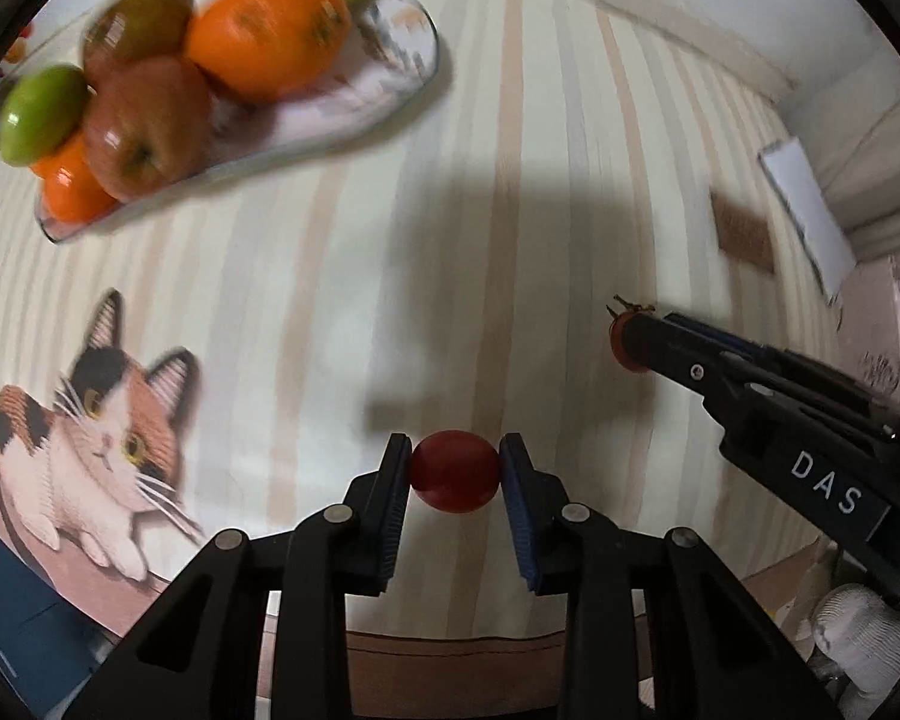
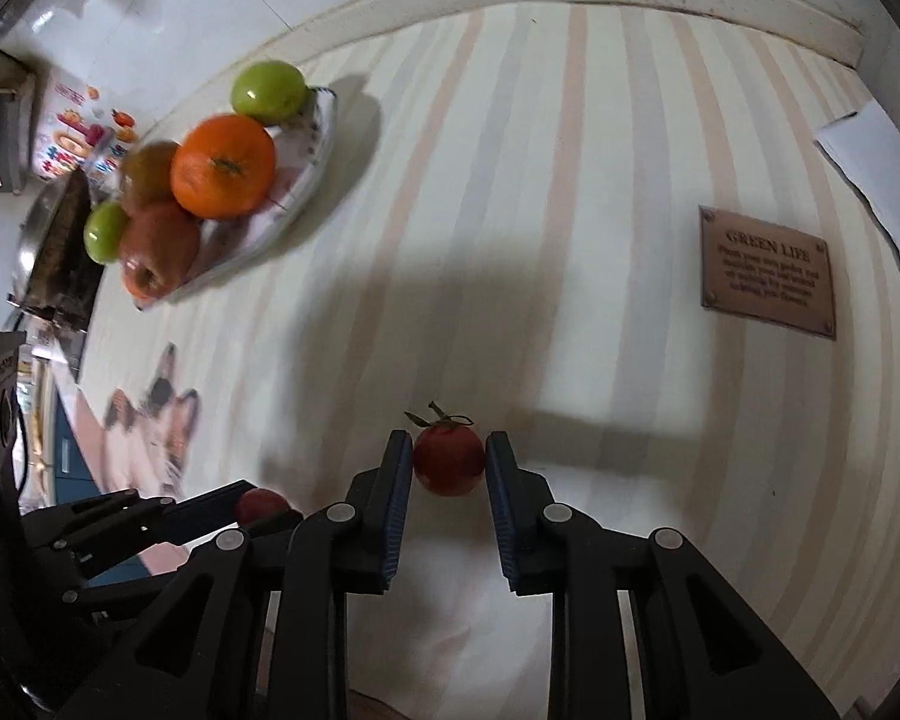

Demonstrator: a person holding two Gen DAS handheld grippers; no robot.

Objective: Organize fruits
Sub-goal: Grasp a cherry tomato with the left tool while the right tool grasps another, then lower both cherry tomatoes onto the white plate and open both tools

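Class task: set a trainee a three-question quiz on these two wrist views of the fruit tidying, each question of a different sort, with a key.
1. True or false: both grippers grip a small red fruit.
2. Which gripper's fruit shows a green stalk? A left B right
3. Fill in: the large orange lies on the ____.

Key:
1. True: left gripper grips a stalkless tomato, right gripper a stalked tomato.
2. B
3. Plate, under the orange.

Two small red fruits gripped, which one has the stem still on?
The one in the right gripper: its red fruit carries a dry green stem. The left gripper holds a smooth, stemless one.
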